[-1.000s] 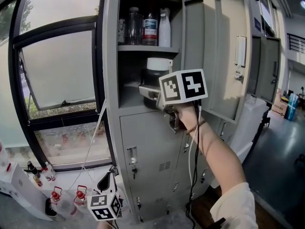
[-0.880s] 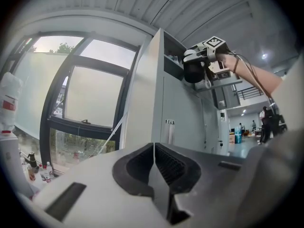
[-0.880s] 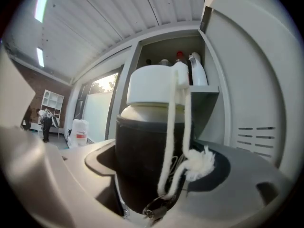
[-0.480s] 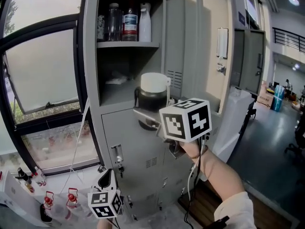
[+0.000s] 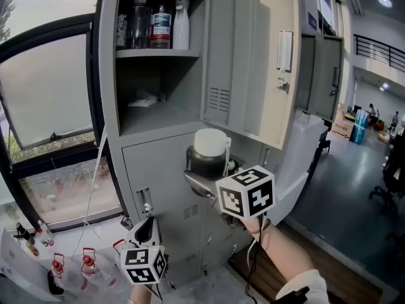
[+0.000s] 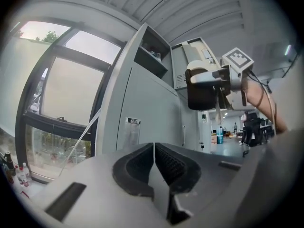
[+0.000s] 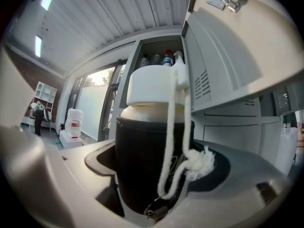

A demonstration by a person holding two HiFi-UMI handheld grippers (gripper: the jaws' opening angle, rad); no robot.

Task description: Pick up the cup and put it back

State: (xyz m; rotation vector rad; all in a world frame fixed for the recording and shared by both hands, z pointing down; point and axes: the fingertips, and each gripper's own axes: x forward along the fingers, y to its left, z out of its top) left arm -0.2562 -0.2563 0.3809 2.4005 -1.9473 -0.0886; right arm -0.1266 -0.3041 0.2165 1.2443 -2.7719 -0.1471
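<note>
- The right gripper (image 5: 207, 178) is clasping the cup (image 5: 209, 158) by its dark body, with one jaw pressing on each side. In the right gripper view the cup (image 7: 149, 165) is filling the space between the jaws.
- The cup is standing upright in that grip, in the air in front of the grey locker (image 5: 166, 170). It is outside the open compartment and lower than its floor.
- A white lid (image 7: 152, 87) is sitting on the cup. A white cord (image 7: 170, 141) is hanging down the cup's side and ending in a frayed knot (image 7: 203, 160).
- The left gripper (image 5: 147, 228) is hanging low at the person's left, well apart from the cup. Its jaws are pressed together with nothing between them.
- The locker door (image 5: 253, 62) is standing open to the right of the compartment.
- Several bottles (image 5: 161, 24) are standing in a row on the upper shelf.
- Something pale and crumpled (image 5: 147, 99) is lying on the shelf below; what it is cannot be made out.
- A large dark-framed window (image 5: 50, 106) is showing to the left of the locker.
</note>
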